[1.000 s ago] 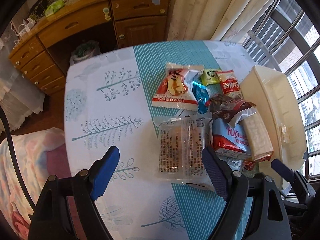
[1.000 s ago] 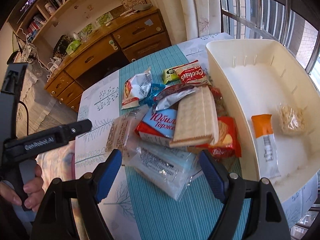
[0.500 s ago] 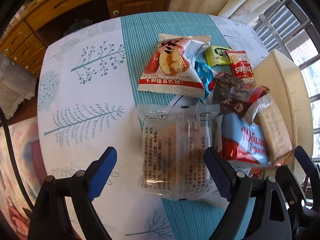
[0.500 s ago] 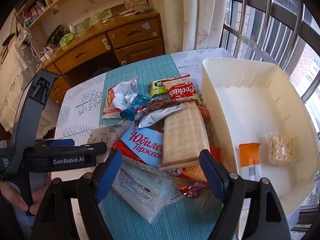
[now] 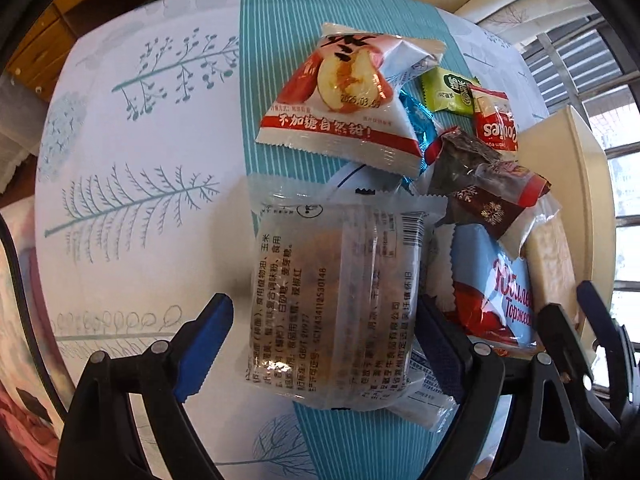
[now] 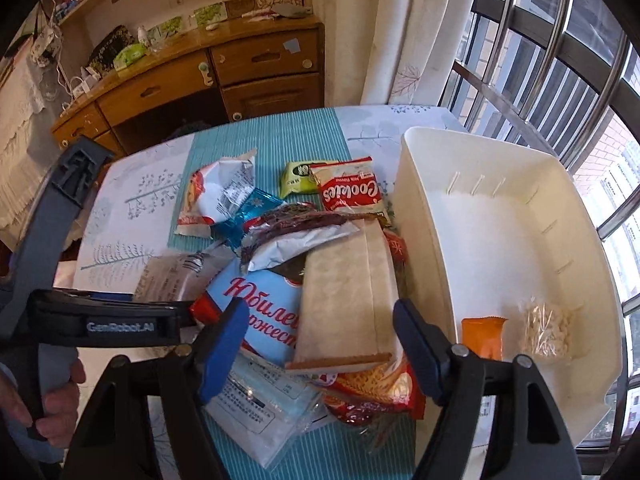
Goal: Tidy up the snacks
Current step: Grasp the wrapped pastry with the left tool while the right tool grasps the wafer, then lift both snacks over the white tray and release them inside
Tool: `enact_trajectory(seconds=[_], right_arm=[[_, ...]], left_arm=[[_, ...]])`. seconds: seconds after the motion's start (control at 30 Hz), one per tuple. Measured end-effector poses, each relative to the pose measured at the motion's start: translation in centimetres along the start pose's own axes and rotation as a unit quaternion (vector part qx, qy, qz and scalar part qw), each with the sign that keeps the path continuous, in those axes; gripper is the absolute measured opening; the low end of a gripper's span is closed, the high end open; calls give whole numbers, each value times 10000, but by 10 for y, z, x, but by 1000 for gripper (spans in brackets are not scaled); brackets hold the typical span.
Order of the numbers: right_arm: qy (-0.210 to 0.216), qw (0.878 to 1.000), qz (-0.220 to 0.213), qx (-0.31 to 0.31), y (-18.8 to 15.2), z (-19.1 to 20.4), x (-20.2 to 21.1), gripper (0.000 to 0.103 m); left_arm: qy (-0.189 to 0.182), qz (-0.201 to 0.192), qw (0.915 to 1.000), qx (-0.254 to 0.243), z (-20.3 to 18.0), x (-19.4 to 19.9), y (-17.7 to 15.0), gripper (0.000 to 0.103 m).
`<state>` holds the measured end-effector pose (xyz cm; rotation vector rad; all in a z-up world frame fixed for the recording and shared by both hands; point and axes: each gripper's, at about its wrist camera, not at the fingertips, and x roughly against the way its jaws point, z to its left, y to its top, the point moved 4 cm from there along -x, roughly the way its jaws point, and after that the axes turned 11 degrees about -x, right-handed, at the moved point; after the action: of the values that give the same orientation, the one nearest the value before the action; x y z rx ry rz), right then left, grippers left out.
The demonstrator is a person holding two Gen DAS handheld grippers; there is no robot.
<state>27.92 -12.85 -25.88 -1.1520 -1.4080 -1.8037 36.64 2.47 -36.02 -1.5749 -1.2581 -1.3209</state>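
Snacks lie heaped on a table with a teal-striped cloth (image 5: pixel 272 40). My left gripper (image 5: pixel 320 336) points down over a clear printed packet (image 5: pixel 336 300), which lies between its open fingers without the pads pressing on it. The right gripper (image 6: pixel 320 346) hovers over a beige wafer pack (image 6: pixel 344 300) lying on a blue-and-red pack (image 6: pixel 264 304). Its jaws are closing, and both pads are still clear of the wafer pack. A white bin (image 6: pixel 420 200) at the right holds an orange bar (image 6: pixel 482 336) and a clear bag of nuts (image 6: pixel 546 328).
Further back lie an apple-picture pack (image 5: pixel 344 100), a green packet (image 5: pixel 448 92), a red Cookies pack (image 6: pixel 348 192) and a brown packet (image 5: pixel 480 184). A wooden desk (image 6: pixel 240 72) stands beyond the table. Window bars (image 6: pixel 560 40) run along the right. A hand (image 6: pixel 60 392) holds the left gripper.
My left gripper has dropped toward the clear packet, which now sits larger between its fingers. The right gripper has shifted over the wafer pack and its jaws have narrowed.
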Motion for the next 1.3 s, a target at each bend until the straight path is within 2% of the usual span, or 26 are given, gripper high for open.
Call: enact_trajectory(seconds=[0.13, 0.23, 0.5, 0.77, 0.97, 1.17, 1.3], right_arm=[[-118, 9998, 133, 59, -1, 0, -8, 67], [-42, 9996, 284, 1, -2, -3, -14, 59], [-23, 9986, 533, 42, -3, -1, -12, 57], [136, 9954, 879, -367, -13, -4, 2, 55], [261, 9936, 888, -647, -26, -3, 31, 55], [329, 9944, 578, -827, -35, 1, 75, 54], [381, 9942, 341, -941, -42, 1, 104, 53]], left_arm=[[-176, 21, 9997, 161, 8, -4, -4, 88], [-380, 13, 9988, 317, 11, -8, -7, 80], [-347, 116, 9983, 451, 13, 2, -20, 71], [-212, 179, 9986, 458, 7, 31, -53, 69], [-15, -143, 9997, 177, -5, 74, -76, 69], [132, -692, 9974, -155, -23, 129, -103, 69], [265, -1107, 9928, -369, -34, 162, -119, 69]])
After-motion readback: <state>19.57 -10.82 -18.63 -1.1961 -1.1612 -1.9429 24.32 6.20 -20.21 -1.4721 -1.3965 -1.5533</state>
